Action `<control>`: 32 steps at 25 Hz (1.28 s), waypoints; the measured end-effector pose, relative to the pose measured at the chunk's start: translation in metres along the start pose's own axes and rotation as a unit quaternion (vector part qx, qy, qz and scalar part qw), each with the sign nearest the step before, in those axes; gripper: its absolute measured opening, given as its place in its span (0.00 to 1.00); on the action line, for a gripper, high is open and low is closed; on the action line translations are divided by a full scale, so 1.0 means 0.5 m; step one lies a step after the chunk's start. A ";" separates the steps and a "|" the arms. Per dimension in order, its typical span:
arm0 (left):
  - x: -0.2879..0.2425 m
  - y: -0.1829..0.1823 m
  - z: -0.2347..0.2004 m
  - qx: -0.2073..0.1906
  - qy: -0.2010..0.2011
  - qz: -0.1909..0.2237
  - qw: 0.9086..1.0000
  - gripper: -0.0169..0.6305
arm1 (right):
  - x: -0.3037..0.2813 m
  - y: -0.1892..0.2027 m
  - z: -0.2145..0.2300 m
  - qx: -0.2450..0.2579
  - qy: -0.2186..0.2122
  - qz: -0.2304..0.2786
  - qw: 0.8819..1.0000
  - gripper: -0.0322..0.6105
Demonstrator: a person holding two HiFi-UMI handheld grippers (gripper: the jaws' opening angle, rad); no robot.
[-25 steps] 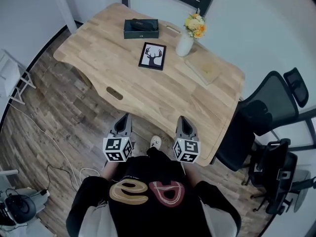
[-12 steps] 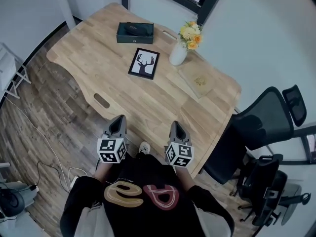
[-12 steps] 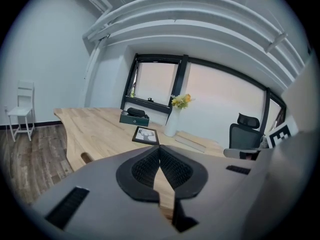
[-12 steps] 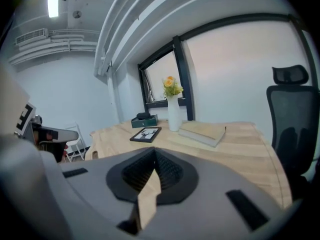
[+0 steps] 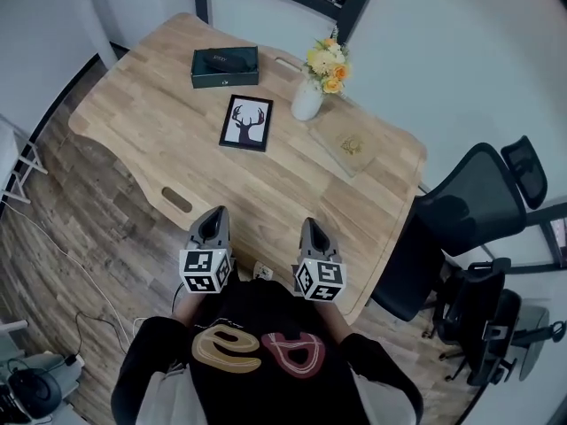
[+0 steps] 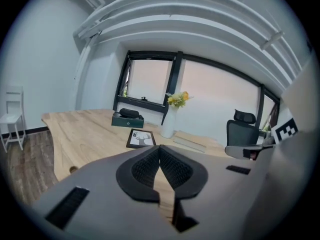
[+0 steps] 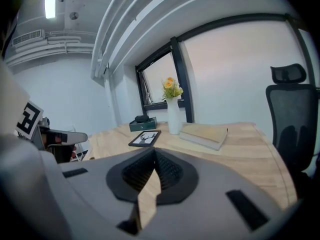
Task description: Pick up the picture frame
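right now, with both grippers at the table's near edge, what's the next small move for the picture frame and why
Probably reach the left gripper forward over the table toward the picture frame, opening it on the way. The frame lies flat mid-table, beyond both grippers and more in line with the left one. Both it and the right gripper are shut and empty.

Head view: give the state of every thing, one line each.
Frame, flat on table, untouched.
Left gripper, shut, empty.
Right gripper, shut, empty.
Vase, upright, holding flowers.
Book, closed, flat.
Box, flat, dark case on top.
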State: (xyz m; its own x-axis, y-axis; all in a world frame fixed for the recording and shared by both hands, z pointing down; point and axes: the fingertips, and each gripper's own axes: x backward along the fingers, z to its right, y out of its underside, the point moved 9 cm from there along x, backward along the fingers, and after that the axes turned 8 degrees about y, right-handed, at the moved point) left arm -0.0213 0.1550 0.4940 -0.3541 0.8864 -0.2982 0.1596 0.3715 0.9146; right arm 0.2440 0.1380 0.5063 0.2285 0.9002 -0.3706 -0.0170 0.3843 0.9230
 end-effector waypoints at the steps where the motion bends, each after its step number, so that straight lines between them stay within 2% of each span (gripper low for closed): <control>1: -0.005 -0.007 -0.007 -0.007 0.007 -0.002 1.000 0.05 | -0.005 -0.002 -0.007 0.000 0.004 0.000 1.000 0.07; 5: -0.014 -0.029 -0.056 -0.001 0.021 -0.008 1.000 0.05 | -0.029 -0.017 -0.042 -0.001 0.020 -0.001 1.000 0.07; 15: -0.036 -0.086 -0.184 0.007 0.025 0.002 1.000 0.05 | -0.094 -0.058 -0.125 0.004 0.040 0.007 0.999 0.07; 23: -0.081 -0.109 -0.265 0.026 0.049 -0.019 0.998 0.05 | -0.156 -0.089 -0.163 -0.010 0.063 0.009 0.998 0.07; 29: -0.125 -0.128 -0.309 0.019 0.055 -0.046 0.997 0.05 | -0.214 -0.118 -0.181 -0.002 0.082 0.013 0.997 0.07; 32: -0.153 -0.143 -0.320 0.019 0.080 -0.052 0.995 0.05 | -0.246 -0.130 -0.183 -0.002 0.093 0.010 0.996 0.07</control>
State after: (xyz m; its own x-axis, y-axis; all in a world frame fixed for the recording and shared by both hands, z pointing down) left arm -0.1529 0.0164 0.4953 -0.5115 0.7886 -0.3413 0.1484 0.4723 0.8689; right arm 0.1281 0.0206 0.4824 0.0429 0.9298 -0.3656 -0.0246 0.3668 0.9300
